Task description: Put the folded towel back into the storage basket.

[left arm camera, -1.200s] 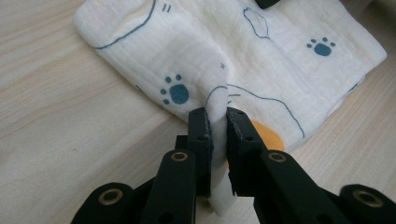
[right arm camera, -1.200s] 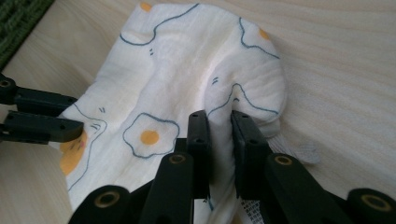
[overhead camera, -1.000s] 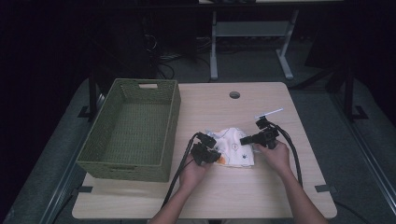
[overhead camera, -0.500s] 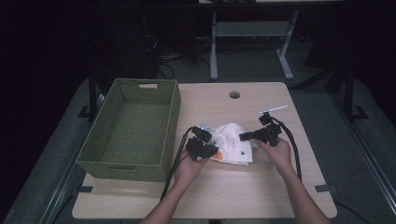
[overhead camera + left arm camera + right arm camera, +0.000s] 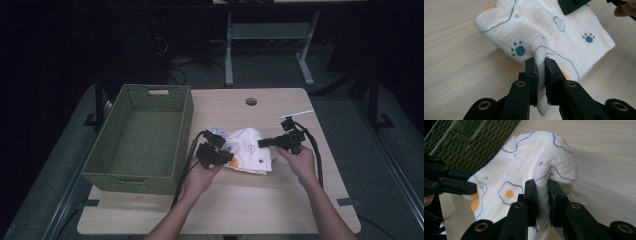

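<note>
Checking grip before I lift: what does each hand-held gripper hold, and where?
Both pinch the printed cloth: the left hand-held gripper clamps a fold near its edge, the right hand-held gripper a bunched fold at the opposite side.

Black claw [image 5: 540,67] with brass-ringed screw holes, trailing black cable.

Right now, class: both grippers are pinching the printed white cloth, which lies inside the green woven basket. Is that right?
Not quite. Both the left gripper and the right gripper are shut on the printed white cloth, but the high view shows it on the wooden table, beside the green woven basket, not inside it.
</note>
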A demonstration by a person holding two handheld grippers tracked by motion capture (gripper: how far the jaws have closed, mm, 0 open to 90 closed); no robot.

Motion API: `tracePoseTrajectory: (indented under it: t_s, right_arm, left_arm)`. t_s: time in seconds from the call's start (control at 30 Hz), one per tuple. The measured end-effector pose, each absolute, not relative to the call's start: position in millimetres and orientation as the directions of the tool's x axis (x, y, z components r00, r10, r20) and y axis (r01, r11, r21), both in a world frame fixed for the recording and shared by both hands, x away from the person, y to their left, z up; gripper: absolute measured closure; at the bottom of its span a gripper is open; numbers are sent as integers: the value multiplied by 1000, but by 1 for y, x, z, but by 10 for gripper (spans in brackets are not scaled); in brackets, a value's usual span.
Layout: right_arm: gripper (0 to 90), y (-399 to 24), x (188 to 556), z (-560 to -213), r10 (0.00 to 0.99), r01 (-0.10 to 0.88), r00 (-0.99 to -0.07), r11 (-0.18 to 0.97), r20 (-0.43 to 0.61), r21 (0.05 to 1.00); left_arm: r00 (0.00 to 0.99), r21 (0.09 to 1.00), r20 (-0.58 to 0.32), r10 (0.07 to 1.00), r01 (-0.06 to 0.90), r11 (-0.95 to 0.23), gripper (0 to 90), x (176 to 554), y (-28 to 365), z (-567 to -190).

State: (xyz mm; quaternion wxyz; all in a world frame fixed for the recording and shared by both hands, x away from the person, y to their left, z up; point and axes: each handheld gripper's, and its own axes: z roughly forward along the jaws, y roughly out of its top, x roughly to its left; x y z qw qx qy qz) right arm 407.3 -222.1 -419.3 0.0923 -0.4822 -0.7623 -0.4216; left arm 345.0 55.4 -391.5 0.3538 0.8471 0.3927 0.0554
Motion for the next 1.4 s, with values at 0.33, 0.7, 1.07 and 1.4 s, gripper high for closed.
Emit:
tracePoseTrajectory:
  t_s: [0.33,0.7,1.07,1.4]
  right_arm:
    - [788,-220,407,-397,634,797,-536,162,557,582]
    - [788,-203,415,-366,618,780,-560,169,552,602]
    - [788,-177,423,-333,601,759,-584,168,545,629]
    - [788,-156,428,-314,587,750,-595,159,549,642]
  left_arm:
    - [691,654,-183,699,616,-438,823,348,64,-372]
    - [694,684,-191,694,601,-414,823,351,88,-340]
    - [695,699,-167,699,583,-413,823,356,118,-306]
    - [690,709,-153,708,575,-408,823,360,141,-290]
